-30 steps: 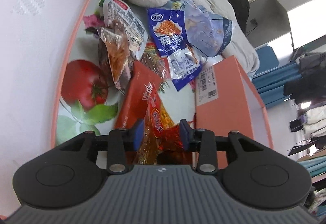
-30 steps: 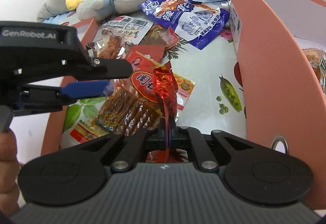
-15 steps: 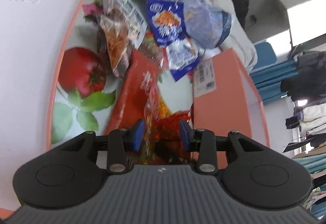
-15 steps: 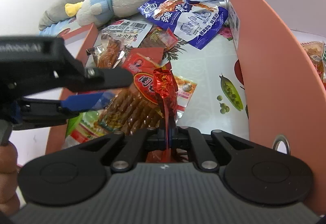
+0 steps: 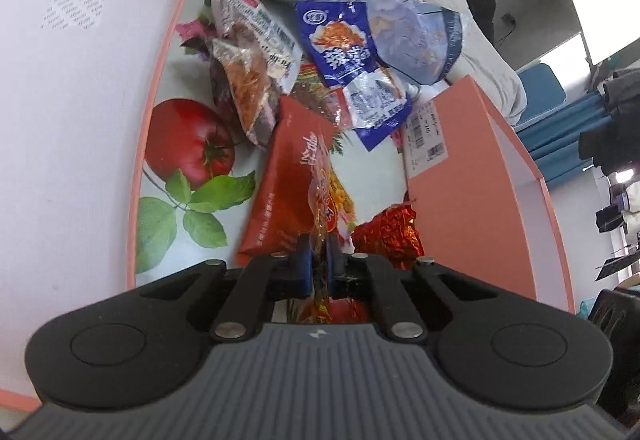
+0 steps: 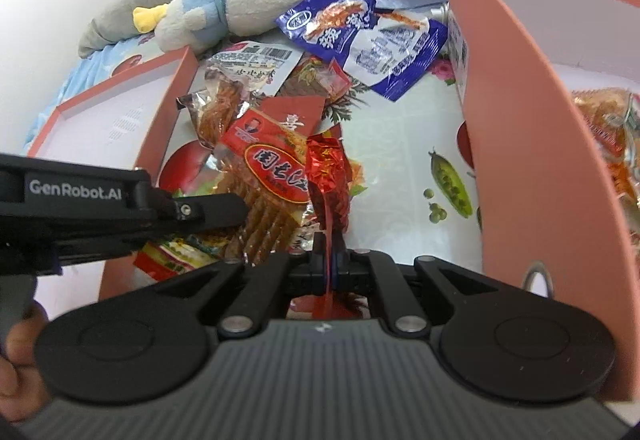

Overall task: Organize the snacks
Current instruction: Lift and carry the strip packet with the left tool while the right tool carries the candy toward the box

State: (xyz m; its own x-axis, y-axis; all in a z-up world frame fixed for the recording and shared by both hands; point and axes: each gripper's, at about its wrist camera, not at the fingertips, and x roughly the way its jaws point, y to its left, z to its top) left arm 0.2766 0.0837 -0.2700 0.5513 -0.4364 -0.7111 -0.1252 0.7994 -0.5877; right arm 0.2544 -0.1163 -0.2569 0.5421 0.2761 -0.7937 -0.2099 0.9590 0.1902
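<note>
A crinkled red foil snack packet (image 6: 326, 176) is pinched by its thin edge in the right gripper (image 6: 329, 260), angled steeply down beside the pink cardboard box (image 6: 516, 144). The left gripper (image 5: 318, 268), tilted downward, is closing on a clear-windowed red spicy-strip packet (image 5: 320, 200) over the fruit-print tablecloth (image 5: 192, 144). Slick film could slip or tear if lifted sharply.

Worktop (image 6: 400, 144): white cover printed with tomato, peas and flowers. Directly on it: pink box (image 6: 120, 120) at 9 o'clock; second pink box (image 6: 520, 120) at 3 o'clock; between them a heap of snack packets, red packet (image 6: 276, 168) at centre, blue packet (image 6: 360, 40) at 12 o'clock. Plush toy (image 6: 240, 4) at 11 o'clock, on the grey blanket (image 6: 120, 20) beyond.
</note>
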